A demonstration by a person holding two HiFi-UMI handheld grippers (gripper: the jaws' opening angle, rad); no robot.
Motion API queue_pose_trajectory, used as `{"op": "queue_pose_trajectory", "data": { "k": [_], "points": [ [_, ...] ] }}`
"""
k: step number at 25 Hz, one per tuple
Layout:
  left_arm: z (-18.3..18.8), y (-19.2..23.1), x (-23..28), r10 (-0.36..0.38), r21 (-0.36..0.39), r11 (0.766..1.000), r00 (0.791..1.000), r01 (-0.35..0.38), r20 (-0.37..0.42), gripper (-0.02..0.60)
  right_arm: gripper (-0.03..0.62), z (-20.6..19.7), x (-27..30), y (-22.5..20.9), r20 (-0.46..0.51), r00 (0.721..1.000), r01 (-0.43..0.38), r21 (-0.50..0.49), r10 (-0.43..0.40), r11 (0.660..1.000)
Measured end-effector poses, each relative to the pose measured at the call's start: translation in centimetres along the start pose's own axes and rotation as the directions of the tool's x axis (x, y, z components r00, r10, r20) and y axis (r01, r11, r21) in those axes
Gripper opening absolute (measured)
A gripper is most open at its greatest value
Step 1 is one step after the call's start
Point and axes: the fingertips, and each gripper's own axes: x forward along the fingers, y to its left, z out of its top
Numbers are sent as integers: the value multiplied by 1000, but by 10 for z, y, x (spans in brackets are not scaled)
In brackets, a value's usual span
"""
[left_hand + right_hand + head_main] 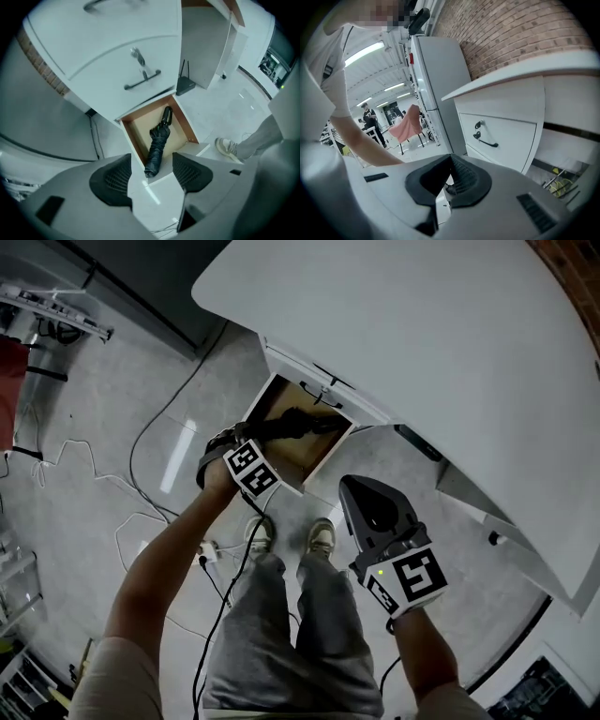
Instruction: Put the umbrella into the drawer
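Two claws: one in each hand, both up off the floor in the head view.
Left claw (152,161): jaws wide apart, gripping nothing, pointing down over the open drawer (133,129).
Right claw (451,164): jaws together, empty. Its view shows only a shut upper drawer front (501,136) and a brick wall (511,33).
Umbrella (158,143): black, folded, lying slantwise inside the drawer. It is clear in the left gripper view and only a dark shape in the head view.
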Motion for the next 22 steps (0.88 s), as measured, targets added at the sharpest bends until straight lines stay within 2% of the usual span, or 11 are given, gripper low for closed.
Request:
{"op": "queue_pose_trajectory", "data": {
  "k": [4,9,12,16,18,22],
  "points": [
    [17,12,-79,38,-61,998,994,-31,107,248,6,44,-27,10,1,1000,17,-14,-17,1000],
    [48,10,-180,-13,-205,976,965,69,261,240,7,102,-58,29,8,1000,21,-44,-20,999],
    [68,14,-241,8,-254,964,942,82,335,162,6,139,-75,41,17,1000,26,-60,-25,998],
    [88,24,-324,22,-312,942,908,121,419,131,6,189,-97,60,46,998,35,-72,-32,997],
    [99,39,-367,72,-331,939,886,95,458,71,7,215,-110,66,68,997,48,-80,-43,996],
    [117,67,-450,164,-369,928,832,52,529,41,7,260,-136,82,114,992,69,-112,-57,991]
  ]
}}
